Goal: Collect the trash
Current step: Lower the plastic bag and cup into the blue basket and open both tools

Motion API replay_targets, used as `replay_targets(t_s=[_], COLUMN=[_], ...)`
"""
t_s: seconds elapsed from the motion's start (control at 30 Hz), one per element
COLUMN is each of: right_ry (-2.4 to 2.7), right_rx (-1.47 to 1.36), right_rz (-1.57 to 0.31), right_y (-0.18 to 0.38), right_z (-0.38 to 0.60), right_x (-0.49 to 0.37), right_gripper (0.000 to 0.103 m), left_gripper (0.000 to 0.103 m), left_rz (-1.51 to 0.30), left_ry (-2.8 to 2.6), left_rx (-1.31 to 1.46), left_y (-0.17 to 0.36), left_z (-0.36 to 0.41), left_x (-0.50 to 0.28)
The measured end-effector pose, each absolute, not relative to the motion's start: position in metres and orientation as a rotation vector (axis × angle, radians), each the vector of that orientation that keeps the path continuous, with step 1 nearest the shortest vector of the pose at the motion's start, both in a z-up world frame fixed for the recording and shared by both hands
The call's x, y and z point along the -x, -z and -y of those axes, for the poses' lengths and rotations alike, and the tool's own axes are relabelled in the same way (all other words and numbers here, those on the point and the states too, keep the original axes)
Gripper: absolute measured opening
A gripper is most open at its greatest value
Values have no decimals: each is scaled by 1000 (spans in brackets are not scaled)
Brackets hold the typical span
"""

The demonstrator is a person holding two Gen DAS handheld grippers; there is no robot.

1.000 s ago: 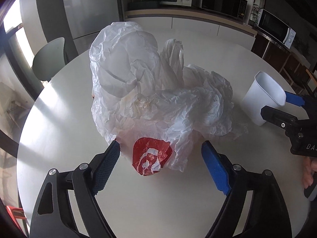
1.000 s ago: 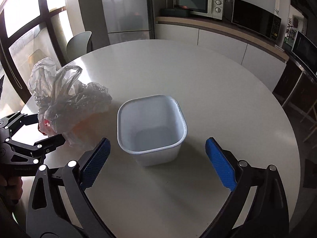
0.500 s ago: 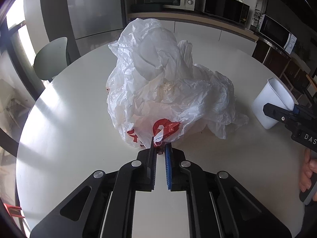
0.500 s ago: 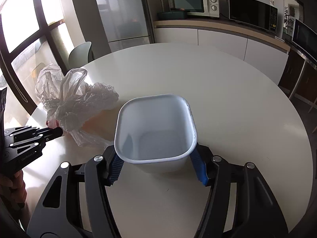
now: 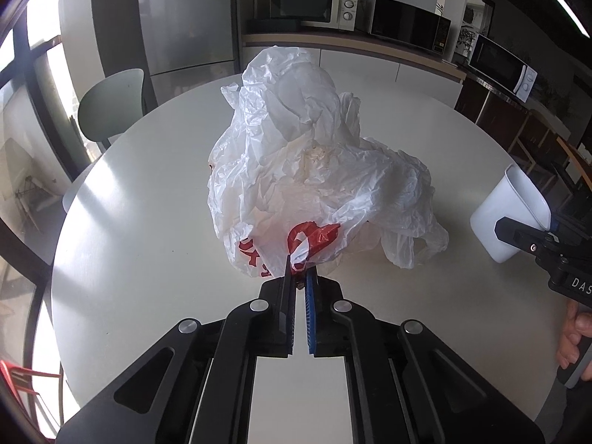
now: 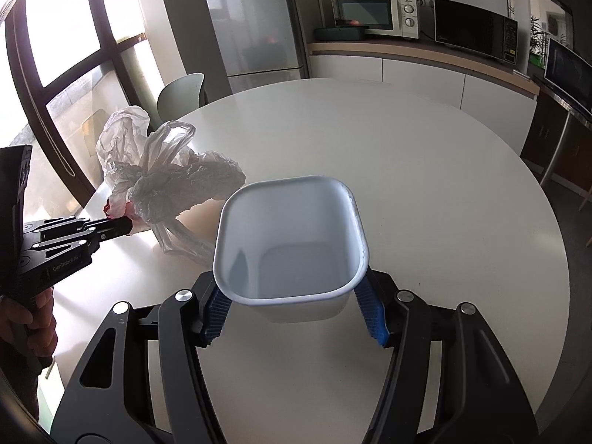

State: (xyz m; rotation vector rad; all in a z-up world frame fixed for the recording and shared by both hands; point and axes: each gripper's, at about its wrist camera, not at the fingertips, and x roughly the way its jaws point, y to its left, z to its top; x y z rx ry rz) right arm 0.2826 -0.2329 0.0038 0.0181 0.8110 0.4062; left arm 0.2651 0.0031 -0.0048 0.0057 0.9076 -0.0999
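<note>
A crumpled white plastic bag [image 5: 314, 170] with red print hangs over the round white table [image 5: 148, 259]. My left gripper [image 5: 300, 273] is shut on the bag's near red-printed edge and holds it lifted. In the right wrist view the same bag [image 6: 166, 181] appears at the left, pinched by the left gripper [image 6: 124, 226]. My right gripper [image 6: 296, 307] is shut on a white rectangular bin [image 6: 292, 244], its blue pads pressing both side walls, and the empty bin is raised off the table. The bin [image 5: 512, 214] sits at the right edge of the left wrist view.
A pale green chair [image 5: 111, 107] stands at the table's far left beside dark-framed windows. A counter with microwaves [image 6: 377, 14] and a fridge [image 6: 251, 26] line the back wall. A person's hand [image 5: 573, 340] grips the right tool's handle.
The left gripper closed on the bag's red-printed edge and lifted it toward me. The right gripper closed on the bin's sides and raised it off the table.
</note>
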Motion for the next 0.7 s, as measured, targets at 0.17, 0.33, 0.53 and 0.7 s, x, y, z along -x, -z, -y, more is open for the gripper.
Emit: replay_targets(t_s=[0.17,0.33,0.53,0.7], right_ry=[-436,-470,-531,-612], right_rx=[-12,-3,14,46], right_rz=[-807,-775,-738,-734], right_y=[-4,-7,-8,2], right_z=[231,226,214,202], right_x=[-217,-149,-74,-11], right_gripper=[56,56,56,56], left_gripper=[4,4,4,4], left_rz=[-872,-839,-797,-789], left_ry=[125,152,169,196], left_rx=[5,-5,-15,-20], left_y=[-8,-18,-30,-29], left_z=[-3,-6,-11,-14], left_x=[-200,-135,-65,-9])
